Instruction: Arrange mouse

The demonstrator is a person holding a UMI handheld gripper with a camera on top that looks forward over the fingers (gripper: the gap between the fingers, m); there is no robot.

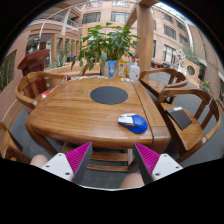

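My gripper (113,160) hangs with its pink-padded fingers (75,160) spread wide apart, holding and touching nothing. Beyond them I see the blue and white computer mouse (133,123) lying near the front edge of the round wooden table (70,110), apart from the dark oval mouse mat (108,95).

The gripper (112,160) is open and holds nothing. Beyond its fingers stands a wooden table (80,112). A blue mouse (134,123) lies near the table's front edge, and a round black mouse pad (108,95) lies at the centre. A potted plant (108,48) stands behind.
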